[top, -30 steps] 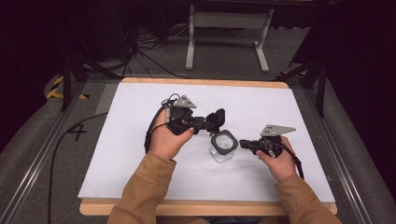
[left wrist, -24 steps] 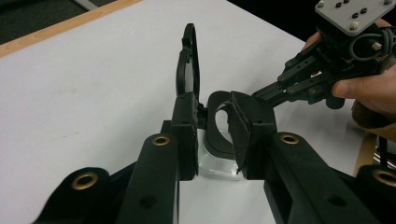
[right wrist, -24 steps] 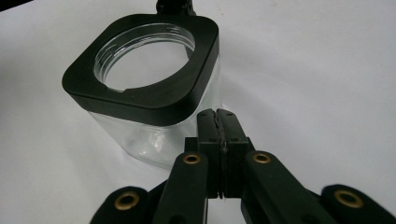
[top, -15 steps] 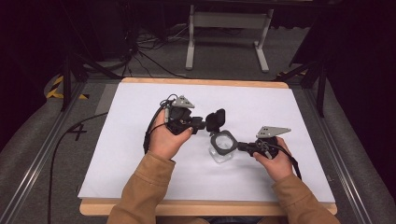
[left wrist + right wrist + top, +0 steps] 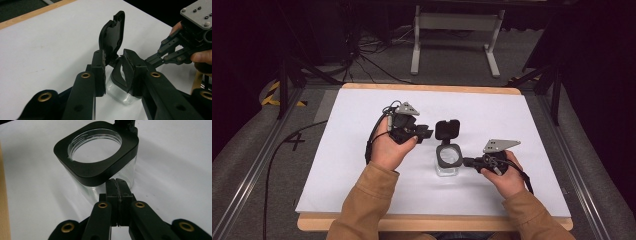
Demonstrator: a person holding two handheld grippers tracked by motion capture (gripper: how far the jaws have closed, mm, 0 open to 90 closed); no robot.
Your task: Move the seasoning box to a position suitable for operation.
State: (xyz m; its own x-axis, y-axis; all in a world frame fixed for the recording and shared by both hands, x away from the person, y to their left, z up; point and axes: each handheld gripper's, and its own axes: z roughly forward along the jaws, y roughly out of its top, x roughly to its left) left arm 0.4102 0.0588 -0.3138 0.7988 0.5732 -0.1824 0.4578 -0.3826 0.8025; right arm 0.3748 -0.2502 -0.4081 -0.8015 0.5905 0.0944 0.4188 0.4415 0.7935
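one clear jar [image 5: 448, 167], lid [image 5: 447, 129] flipped up; left fingers [image 5: 113, 67] parted, right fingers [image 5: 117, 187] closed.

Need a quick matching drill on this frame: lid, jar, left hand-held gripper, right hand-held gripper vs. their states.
Things:
1. flip lid
2. clear jar
3. left hand-held gripper
4. right hand-held gripper

States:
A. jaws shut, tips against the jar
B. swung up, open
C. stands on the white table, mouth uncovered
D. jaws apart, either side of the lid's hinge end

Pairs: 1-B, 2-C, 3-D, 4-A
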